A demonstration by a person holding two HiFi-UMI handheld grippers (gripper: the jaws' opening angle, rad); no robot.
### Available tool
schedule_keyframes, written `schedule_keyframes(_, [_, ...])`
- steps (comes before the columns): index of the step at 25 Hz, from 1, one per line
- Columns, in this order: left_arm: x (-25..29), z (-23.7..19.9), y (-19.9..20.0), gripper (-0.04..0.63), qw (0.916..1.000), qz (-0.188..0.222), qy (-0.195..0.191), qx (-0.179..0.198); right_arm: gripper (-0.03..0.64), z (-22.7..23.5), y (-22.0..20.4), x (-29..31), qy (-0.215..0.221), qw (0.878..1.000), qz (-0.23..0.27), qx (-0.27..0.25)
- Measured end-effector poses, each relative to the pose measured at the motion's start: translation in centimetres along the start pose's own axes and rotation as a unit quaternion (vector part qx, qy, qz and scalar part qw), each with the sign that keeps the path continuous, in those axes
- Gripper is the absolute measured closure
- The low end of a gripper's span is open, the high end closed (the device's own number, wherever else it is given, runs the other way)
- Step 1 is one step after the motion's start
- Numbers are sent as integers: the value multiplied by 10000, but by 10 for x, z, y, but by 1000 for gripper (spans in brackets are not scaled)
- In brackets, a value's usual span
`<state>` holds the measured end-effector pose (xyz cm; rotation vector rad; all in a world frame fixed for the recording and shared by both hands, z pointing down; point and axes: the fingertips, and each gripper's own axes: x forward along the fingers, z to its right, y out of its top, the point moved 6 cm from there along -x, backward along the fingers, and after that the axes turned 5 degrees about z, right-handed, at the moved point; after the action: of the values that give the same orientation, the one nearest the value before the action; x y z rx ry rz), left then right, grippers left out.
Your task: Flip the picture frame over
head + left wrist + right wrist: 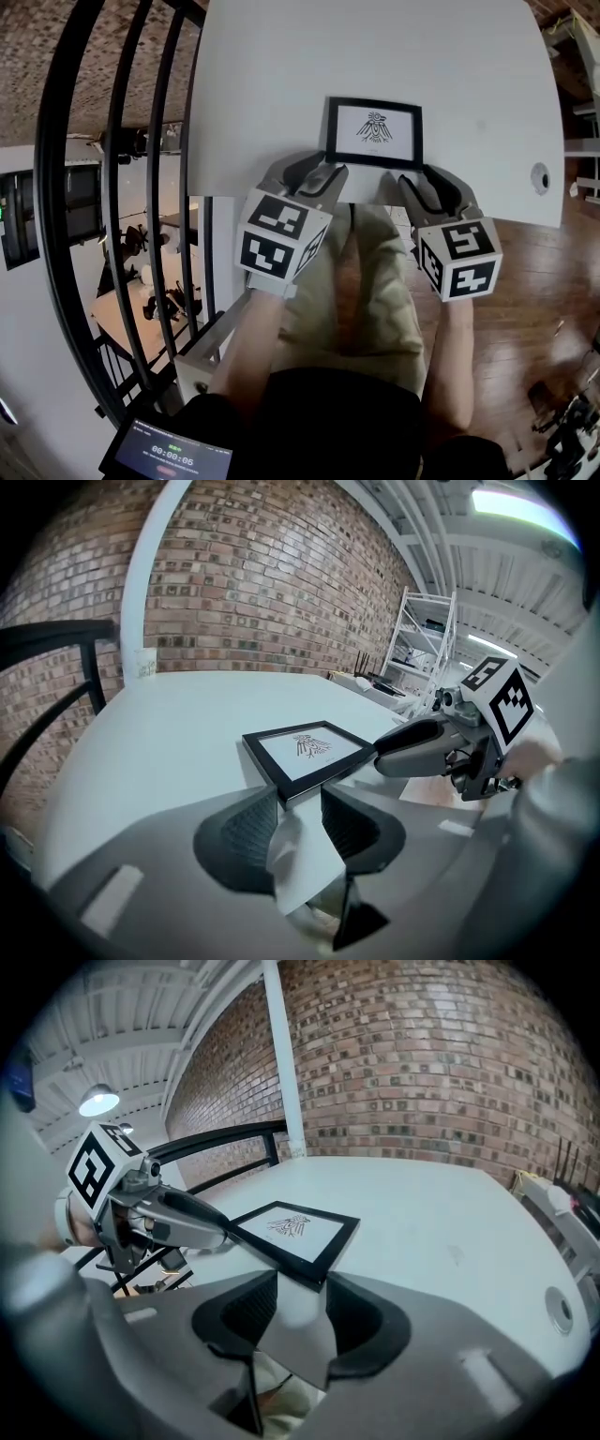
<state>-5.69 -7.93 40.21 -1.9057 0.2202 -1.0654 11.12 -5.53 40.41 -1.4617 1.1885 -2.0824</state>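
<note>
Your left tongs (298,803) sit at the 7 o'clock corner of the picture frame (375,131). They are spread, and the frame's black corner pokes just into the gap between the pads. Nothing is pinched yet, and I cannot tell whether either pad touches the moulding. Coming in at the corner makes sense, since it is the one spot where a flat frame offers an edge to catch.

The frame lies flat and face up on the white surface (281,84), at your 12 o'clock. The bird-like print faces you and the long side runs along the near edge. Being close to that edge helps you: your tongs can reach it low and nearly level, so a jaw can slip under the rim instead of pressing down from above.

Your right tongs (302,1293) mirror the left at the 5 o'clock corner. They are also spread, and that corner points straight into their mouth. The symmetry looks deliberate — with one grip at each near corner, the frame can hinge up on its far side without twisting.

I judge the flip has not begun. The next step needs both pairs closed on the near rim, evenly — a one-sided pinch would likely skid the frame toward 12 o'clock.
</note>
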Motion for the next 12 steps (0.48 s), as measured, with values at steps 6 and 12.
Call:
schedule_keyframes(6, [-19, 14, 10, 433, 9998, 178, -59, 26, 469, -8, 8, -26, -95, 9998, 171, -22])
schedule_keyframes(12, [-29, 22, 9, 436, 9995, 314, -93, 15, 469, -12, 9, -38, -152, 9994, 307, 29])
